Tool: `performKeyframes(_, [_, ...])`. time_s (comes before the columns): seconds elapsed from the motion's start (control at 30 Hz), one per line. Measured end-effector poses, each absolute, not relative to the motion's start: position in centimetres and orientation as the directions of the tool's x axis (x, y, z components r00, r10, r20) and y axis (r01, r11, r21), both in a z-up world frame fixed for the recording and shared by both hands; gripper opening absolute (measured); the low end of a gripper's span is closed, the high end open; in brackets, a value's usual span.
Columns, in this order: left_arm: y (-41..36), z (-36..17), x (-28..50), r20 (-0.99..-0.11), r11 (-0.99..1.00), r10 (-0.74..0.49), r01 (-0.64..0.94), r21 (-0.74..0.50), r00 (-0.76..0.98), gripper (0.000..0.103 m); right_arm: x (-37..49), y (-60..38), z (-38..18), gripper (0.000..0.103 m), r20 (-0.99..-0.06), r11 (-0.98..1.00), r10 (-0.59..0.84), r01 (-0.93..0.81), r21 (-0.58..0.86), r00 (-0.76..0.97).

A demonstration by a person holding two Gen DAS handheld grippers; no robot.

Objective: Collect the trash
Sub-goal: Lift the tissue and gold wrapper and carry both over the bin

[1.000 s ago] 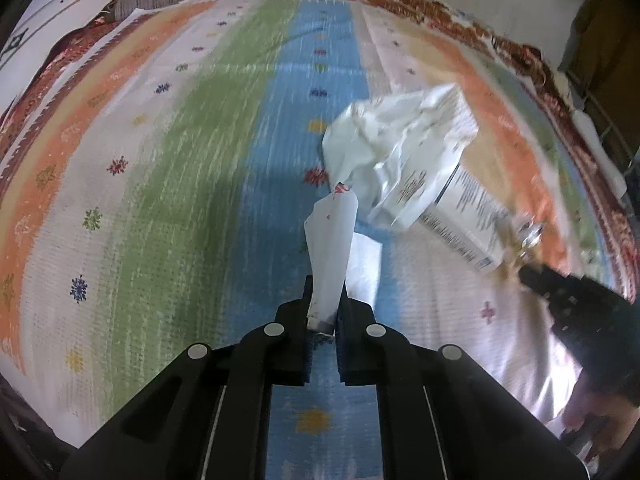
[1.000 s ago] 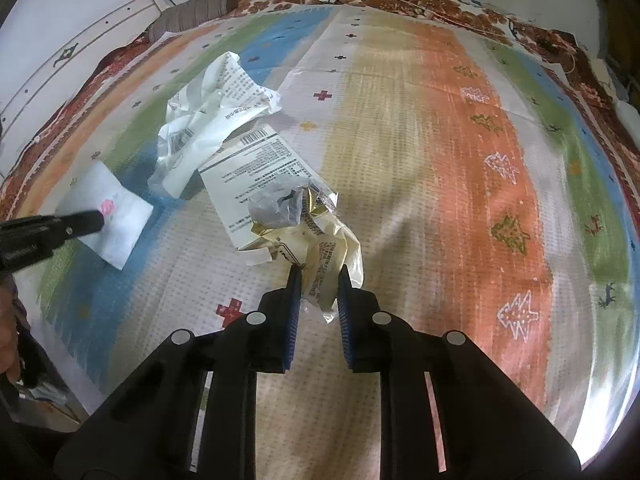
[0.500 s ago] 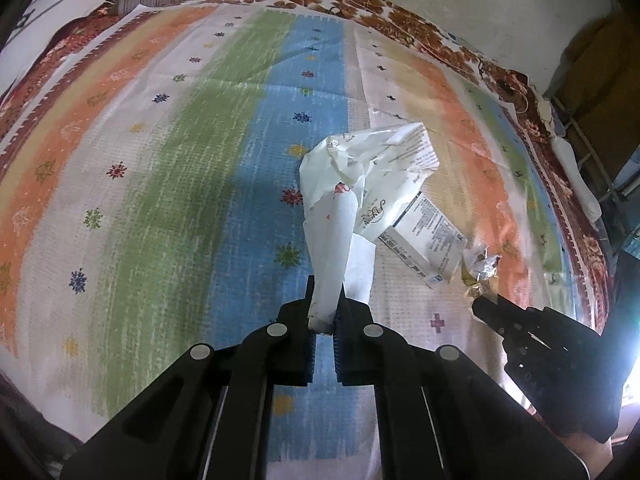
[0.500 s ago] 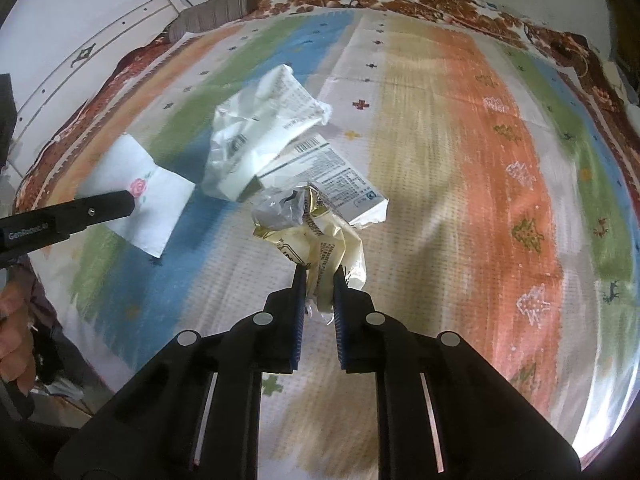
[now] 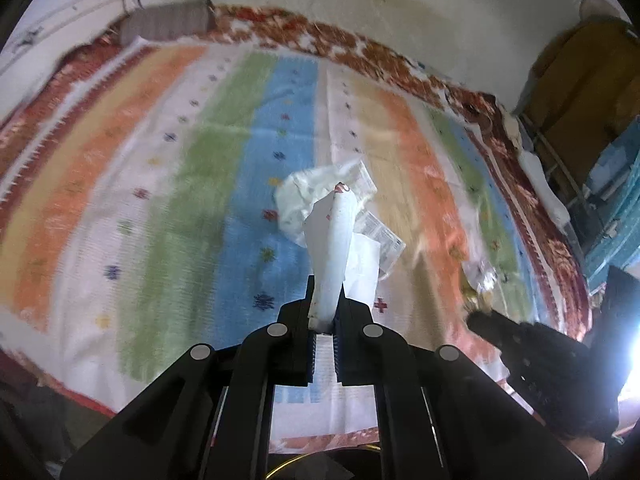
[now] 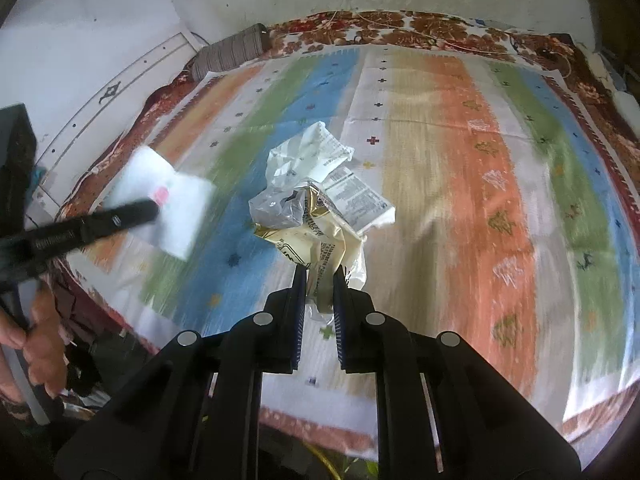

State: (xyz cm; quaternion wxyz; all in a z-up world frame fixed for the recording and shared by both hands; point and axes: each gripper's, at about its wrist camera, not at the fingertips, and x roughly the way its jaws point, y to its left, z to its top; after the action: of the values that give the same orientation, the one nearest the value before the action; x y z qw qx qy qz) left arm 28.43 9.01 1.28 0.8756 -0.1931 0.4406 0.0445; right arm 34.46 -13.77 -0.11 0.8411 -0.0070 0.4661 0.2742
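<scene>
My left gripper is shut on a white paper napkin with a small red mark and holds it above the striped bedspread. The napkin also shows in the right wrist view. My right gripper is shut on a crumpled gold and clear snack wrapper, lifted off the bed. It shows small in the left wrist view. A crumpled white printed wrapper and a flat printed packet lie on the bedspread beyond both grippers.
A striped grey bolster lies at the far edge by the white wall. Shelves and blue bundles stand to the right of the bed. A yellow rim shows below the left gripper, off the bed's near edge.
Both grippers have pulled back and up from the bed with their trash. The bed looks farther away and the near edge now shows. The white wrapper and packet stayed put.
</scene>
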Motion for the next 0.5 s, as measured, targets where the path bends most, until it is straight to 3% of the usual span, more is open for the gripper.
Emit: performKeyframes(0.5, [6.6,3.8,21.7,-0.721,0.908,-0.169,-0.178,-0.379,0.671,0.006,27.1,-15.2,1.8,0.012,-0.769,0.845,0.457,-0.488,0.219,0.447])
